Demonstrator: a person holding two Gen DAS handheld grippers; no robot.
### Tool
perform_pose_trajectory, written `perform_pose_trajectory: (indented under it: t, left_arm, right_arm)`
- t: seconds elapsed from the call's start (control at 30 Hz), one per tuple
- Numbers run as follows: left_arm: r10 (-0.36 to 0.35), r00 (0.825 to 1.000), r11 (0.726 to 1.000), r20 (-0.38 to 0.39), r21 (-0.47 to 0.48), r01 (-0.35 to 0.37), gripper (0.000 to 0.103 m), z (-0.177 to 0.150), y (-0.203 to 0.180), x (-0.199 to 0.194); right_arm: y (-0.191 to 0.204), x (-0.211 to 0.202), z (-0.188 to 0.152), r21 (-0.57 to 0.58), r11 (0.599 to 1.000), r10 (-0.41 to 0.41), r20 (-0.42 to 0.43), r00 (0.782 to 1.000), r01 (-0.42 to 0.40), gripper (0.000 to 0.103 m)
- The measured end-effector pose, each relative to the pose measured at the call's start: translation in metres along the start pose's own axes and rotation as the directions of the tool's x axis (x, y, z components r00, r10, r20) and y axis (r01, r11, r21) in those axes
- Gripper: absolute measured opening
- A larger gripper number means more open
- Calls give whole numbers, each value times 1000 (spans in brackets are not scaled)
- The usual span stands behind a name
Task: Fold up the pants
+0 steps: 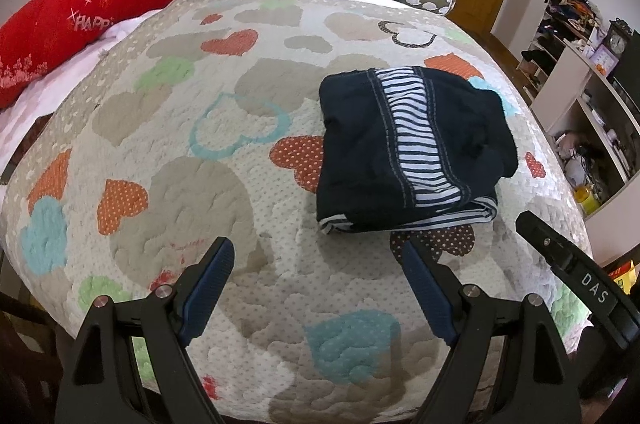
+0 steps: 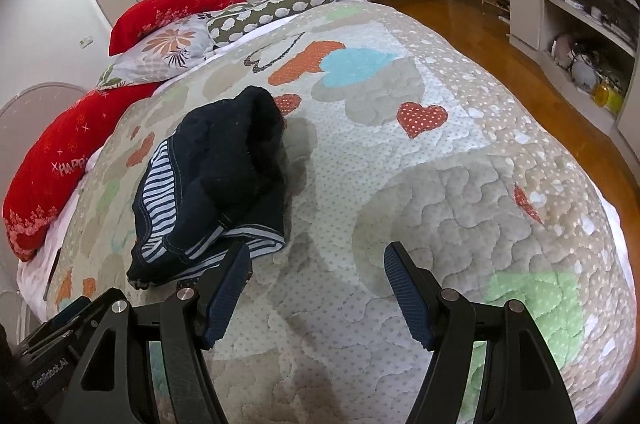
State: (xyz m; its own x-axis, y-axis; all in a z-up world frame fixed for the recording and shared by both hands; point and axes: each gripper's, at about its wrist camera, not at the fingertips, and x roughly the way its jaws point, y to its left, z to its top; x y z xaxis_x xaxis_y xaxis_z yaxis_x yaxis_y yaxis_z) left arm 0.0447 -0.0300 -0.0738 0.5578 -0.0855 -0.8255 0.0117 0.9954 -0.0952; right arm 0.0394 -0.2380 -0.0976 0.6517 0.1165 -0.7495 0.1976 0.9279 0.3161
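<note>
Pants [image 1: 412,148] lie folded in a dark, stripe-banded bundle on the heart-patterned quilt [image 1: 224,160] — perhaps not quite squared up — just beyond the left gripper [image 1: 316,260] and right gripper [image 2: 318,264], both spread wide, holding nothing.

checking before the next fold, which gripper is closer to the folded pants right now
Right, by a little. The right gripper has one finger at the edge of the pants. The left gripper hovers open just short of them, over the quilt.
</note>
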Motion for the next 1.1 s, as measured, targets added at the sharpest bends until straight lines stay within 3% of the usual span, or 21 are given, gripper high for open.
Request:
perform_pose_trajectory:
  t: [0.5, 0.8, 0.93, 1.0, 1.1]
  left_arm:
    - [-4, 1000, 1000, 2, -27, 4, 84, -1, 11, 2]
    - [4, 1000, 999, -16, -45, -5, 84, 1, 20, 12]
    - [-7, 1000, 999, -9, -54, 7, 84, 11, 27, 17]
    - [-28, 1000, 997, 3, -67, 28, 84, 19, 32, 19]
    - [-114, 994, 988, -2, -105, 113, 84, 39, 43, 24]
  right_arm:
    - [9, 7, -3, -29, 1000, 1, -7, 1000, -1, 74]
    - [9, 5, 16, -32, 999, -2, 26, 1000, 3, 74]
    - [10, 10, 27, -34, 998, 48, 17, 999, -48, 78]
    - [11, 11, 34, -33, 996, 81, 17, 997, -80, 79]
    - [15, 15, 46, -44, 995, 94, 19, 995, -93, 83]
